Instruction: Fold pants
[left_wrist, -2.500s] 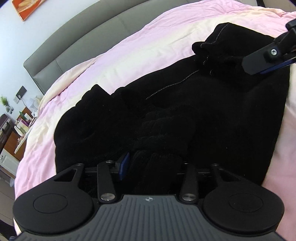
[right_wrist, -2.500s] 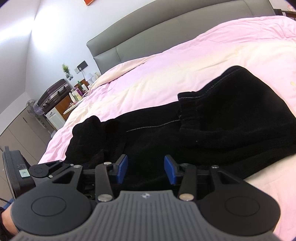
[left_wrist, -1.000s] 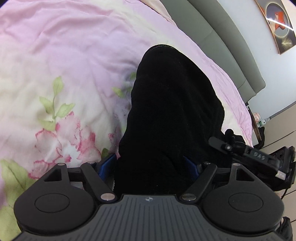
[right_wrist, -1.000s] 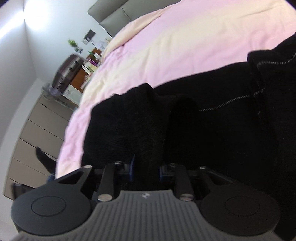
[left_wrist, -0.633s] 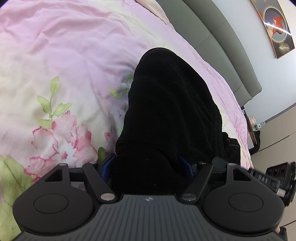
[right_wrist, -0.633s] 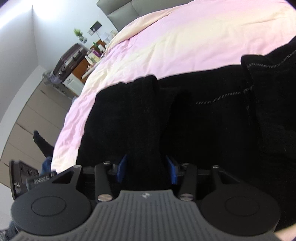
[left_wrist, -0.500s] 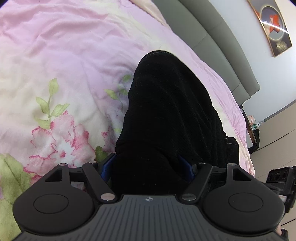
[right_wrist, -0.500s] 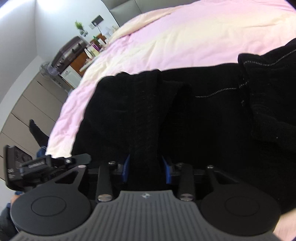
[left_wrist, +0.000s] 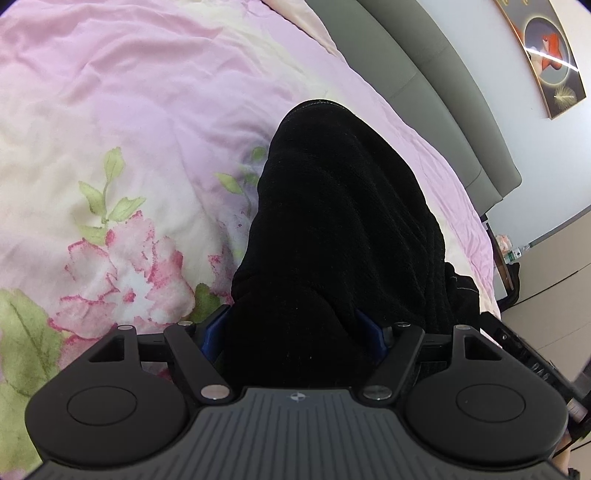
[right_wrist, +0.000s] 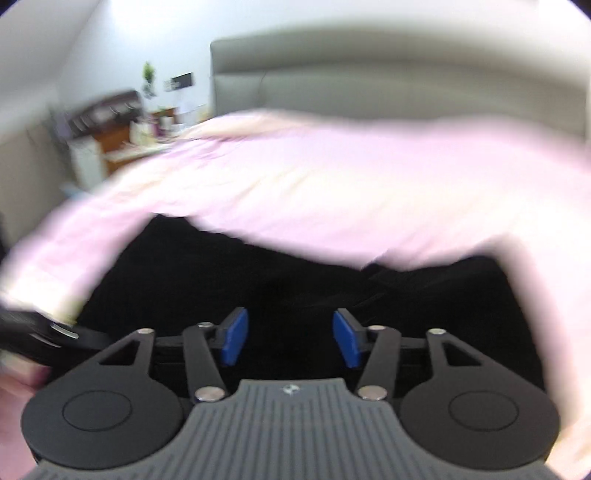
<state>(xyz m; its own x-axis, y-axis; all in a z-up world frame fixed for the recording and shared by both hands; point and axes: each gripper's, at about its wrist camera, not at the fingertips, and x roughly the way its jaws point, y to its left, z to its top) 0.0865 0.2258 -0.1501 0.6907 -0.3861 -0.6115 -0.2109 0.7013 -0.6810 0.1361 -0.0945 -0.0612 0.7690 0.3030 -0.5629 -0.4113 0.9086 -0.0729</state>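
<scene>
straddling a thick bundle of the black pants (left_wrist: 343, 236), the left hand-held gripper (left_wrist: 295, 332) has its jaws set wide, blue pads against either side of the fabric, so it looks to be grasping that bunched end. the pants lie on the bed (left_wrist: 129, 110), stretching away from the left camera over the pink flowered quilt toward the grey headboard (left_wrist: 436, 66). in the blurred right view, the right hand-held gripper (right_wrist: 290, 338) is opening, its pads (right_wrist: 232, 338) standing clear with nothing pressed between them; the dark cloth lies beyond and below, apart from the jaws as far as the blur allows. the step in hand seems to be finishing one fold: the right side letting go while the left pins its end. next, the right probably needs a fresh hold on a free edge, so the folded length can be doubled over neatly without the left's bundle slipping.
</scene>
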